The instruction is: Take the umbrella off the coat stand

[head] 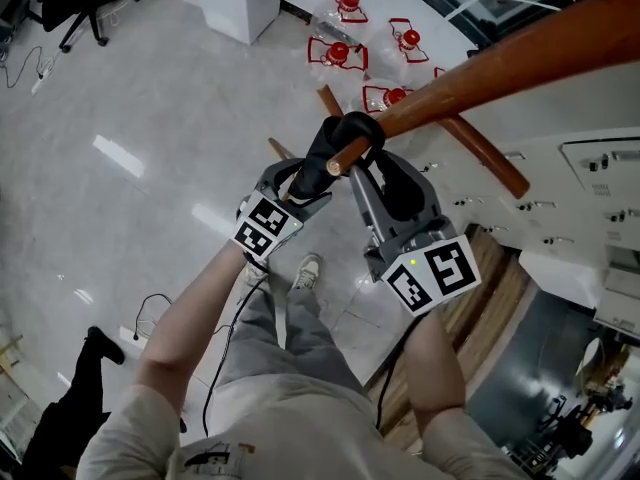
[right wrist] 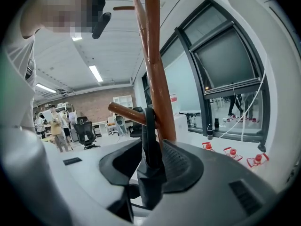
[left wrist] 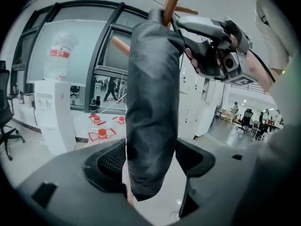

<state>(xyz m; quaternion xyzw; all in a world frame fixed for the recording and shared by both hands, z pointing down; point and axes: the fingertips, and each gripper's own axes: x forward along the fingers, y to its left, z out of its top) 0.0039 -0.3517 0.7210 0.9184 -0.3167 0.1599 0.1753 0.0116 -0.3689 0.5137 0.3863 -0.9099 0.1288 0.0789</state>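
1 peg [right wrist: 124, 113] holds the strap [right wrist: 148, 126]: right gripper [right wrist: 150, 166] gapes around it, left gripper [left wrist: 151, 161] clamps the upright umbrella [left wrist: 153, 102] below.

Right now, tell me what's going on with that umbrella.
A person is taking a folded black umbrella off a wooden coat stand. The left tongs are clamped on the umbrella's body. Its strap hangs looped over a peg and stands between the open right tongs. The umbrella is not yet off.
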